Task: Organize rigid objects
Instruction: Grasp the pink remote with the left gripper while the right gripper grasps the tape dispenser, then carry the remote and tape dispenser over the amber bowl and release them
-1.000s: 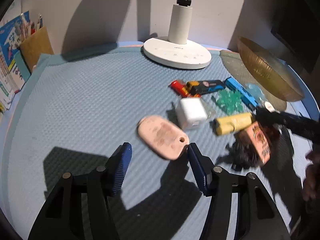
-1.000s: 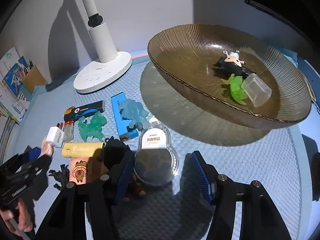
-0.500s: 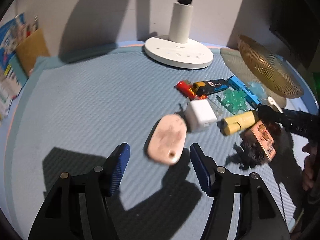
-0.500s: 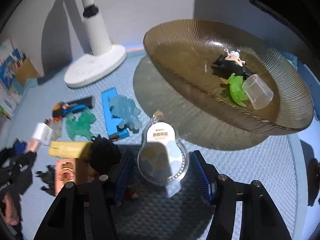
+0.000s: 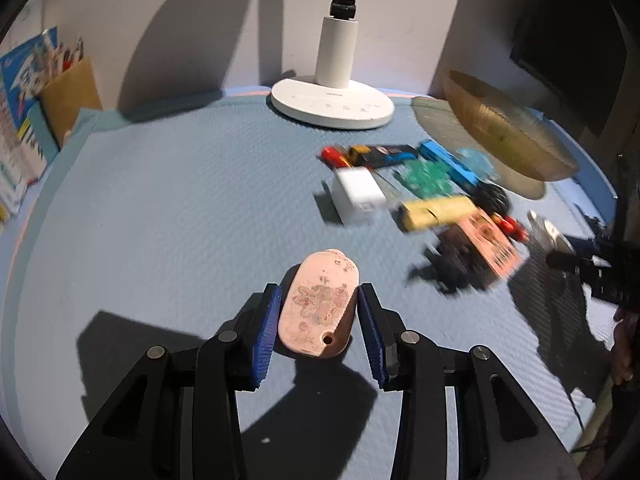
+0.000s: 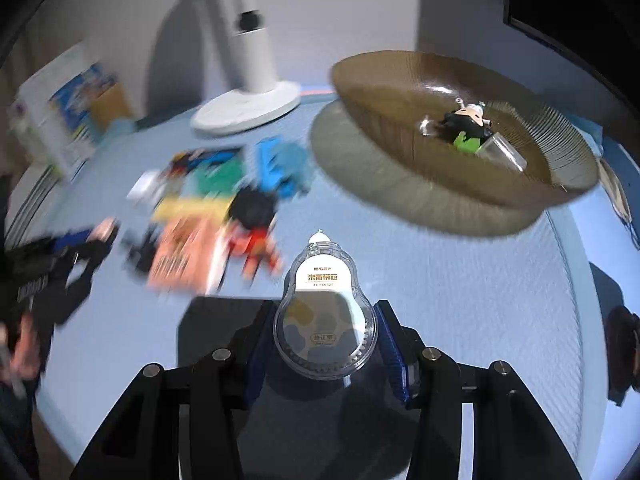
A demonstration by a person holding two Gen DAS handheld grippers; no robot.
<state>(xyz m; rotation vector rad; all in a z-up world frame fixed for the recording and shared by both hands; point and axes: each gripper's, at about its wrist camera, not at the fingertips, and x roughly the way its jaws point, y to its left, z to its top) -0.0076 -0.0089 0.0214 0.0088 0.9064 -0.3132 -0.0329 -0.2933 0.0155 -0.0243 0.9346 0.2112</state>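
While both sets of jaws have just been closing, the left gripper (image 5: 318,322) clamps a pink tag (image 5: 319,312) on the blue mat (image 5: 160,208); the right gripper (image 6: 324,344) grips a clear correction-tape case (image 6: 325,320) near the brown bowl (image 6: 384,92).

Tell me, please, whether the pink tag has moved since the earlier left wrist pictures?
Yes. The pink tag left the white charger, now between the just-closing left gripper pads.

A flat, pink, stained oval tag (image 5: 318,307) with a small hole lies on the blue mat's middle; a clear pear-shaped correction-tape case (image 6: 325,317) – label upward – lies near the ribbed amber glass bowl (image 6: 384,92) at the mat's far right corner
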